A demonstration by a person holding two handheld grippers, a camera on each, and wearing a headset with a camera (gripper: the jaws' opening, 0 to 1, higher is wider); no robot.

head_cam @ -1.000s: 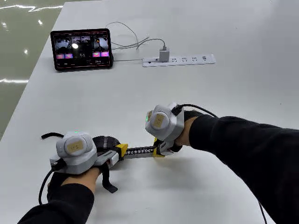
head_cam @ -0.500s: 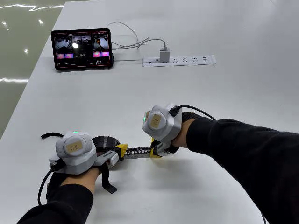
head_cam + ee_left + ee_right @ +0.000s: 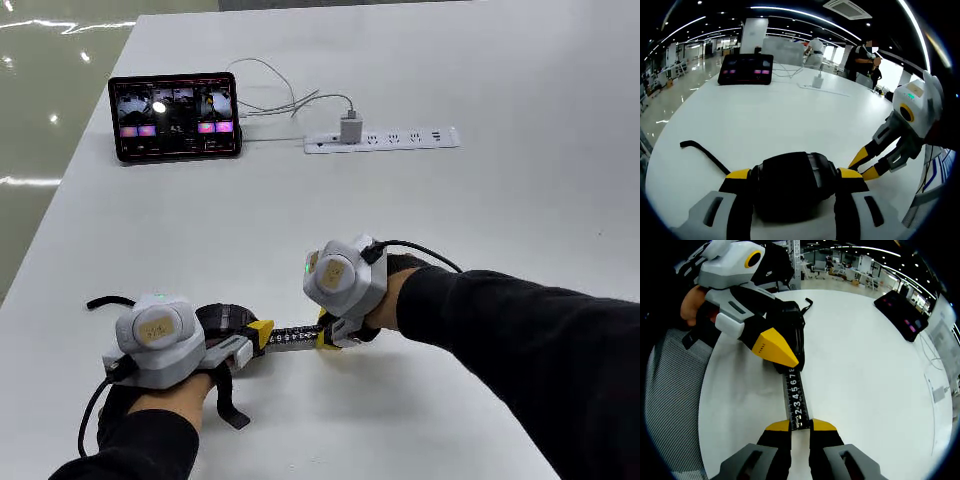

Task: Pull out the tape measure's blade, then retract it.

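Both grippers are low over the white table point(image 3: 480, 200), near its front edge. The left gripper point(image 3: 256, 331) has its jaws closed on the black tape measure point(image 3: 222, 320). In the left gripper view the yellow tips of the left gripper point(image 3: 792, 173) press against either side of the tape measure point(image 3: 792, 187), which sits on the table between them. A short length of blade point(image 3: 293, 336) is out of the case, running flat and straight just above the table toward the right gripper point(image 3: 330, 340). From the right gripper view we see the right gripper point(image 3: 795, 426) with its jaws nearly shut, pinching the free end of the blade point(image 3: 794, 397) – printed numerals face up along it. The far end of the blade goes into the tape measure point(image 3: 792, 322) just behind the left gripper point(image 3: 775, 347). The two grippers are near each other but not touching, with the blade spanning the gap between them. The right gripper point(image 3: 865, 167) comes in from the right of the left gripper view, angled down. A thin black strap point(image 3: 702, 152) lies curled on the table, running off from beside the case. Well back on the table stand a lit tablet point(image 3: 175, 113) and a white power strip point(image 3: 390, 138) with a charger point(image 3: 351, 127) plugged in – pale cables loop between them.
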